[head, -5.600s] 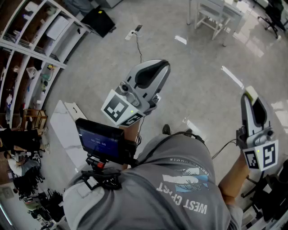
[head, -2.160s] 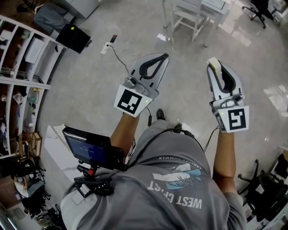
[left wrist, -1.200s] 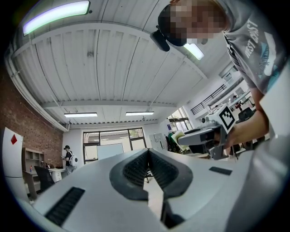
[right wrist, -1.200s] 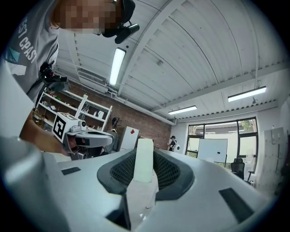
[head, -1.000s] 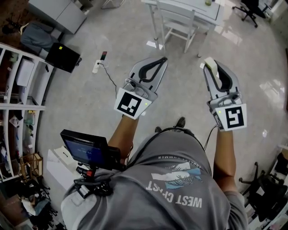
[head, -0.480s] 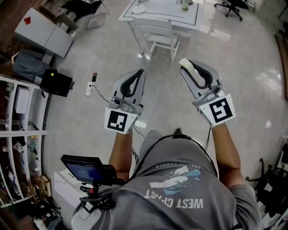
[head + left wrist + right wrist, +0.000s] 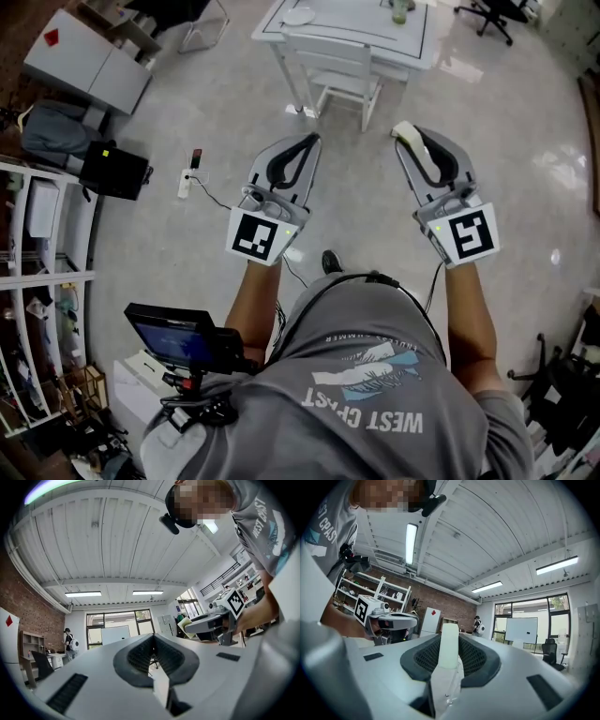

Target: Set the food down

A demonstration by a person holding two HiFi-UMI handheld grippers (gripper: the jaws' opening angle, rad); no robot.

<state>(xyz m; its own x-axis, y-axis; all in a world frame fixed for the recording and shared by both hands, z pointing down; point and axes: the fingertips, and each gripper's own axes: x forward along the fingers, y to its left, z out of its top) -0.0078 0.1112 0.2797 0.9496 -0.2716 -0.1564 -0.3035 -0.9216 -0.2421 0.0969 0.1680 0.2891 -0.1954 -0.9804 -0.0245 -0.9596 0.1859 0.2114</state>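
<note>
The food (image 7: pixel 404 128) is a pale, plastic-wrapped slab, and my right gripper (image 7: pixel 411 136) is shut on it, held out at chest height above the floor. In the right gripper view the food (image 7: pixel 450 645) stands upright between the jaws of the right gripper (image 7: pixel 450 638), its top poking past the tips. My left gripper (image 7: pixel 310 141) is beside it to the left, shut with nothing in it. In the left gripper view the left gripper (image 7: pixel 152 637) has its tips together, and the food (image 7: pixel 185 626) shows at the right.
A white table (image 7: pixel 361 21) stands ahead at the top, carrying a plate (image 7: pixel 298 16) and a green bottle (image 7: pixel 400 10), with a white chair (image 7: pixel 339 67) pushed against it. Shelving (image 7: pixel 37 234) lines the left. A power strip and cable (image 7: pixel 187 180) lie on the floor.
The person has turned and walked, so the white table and chair have come into view ahead. Both grippers stay raised side by side, and the right one keeps its hold on the food.
</note>
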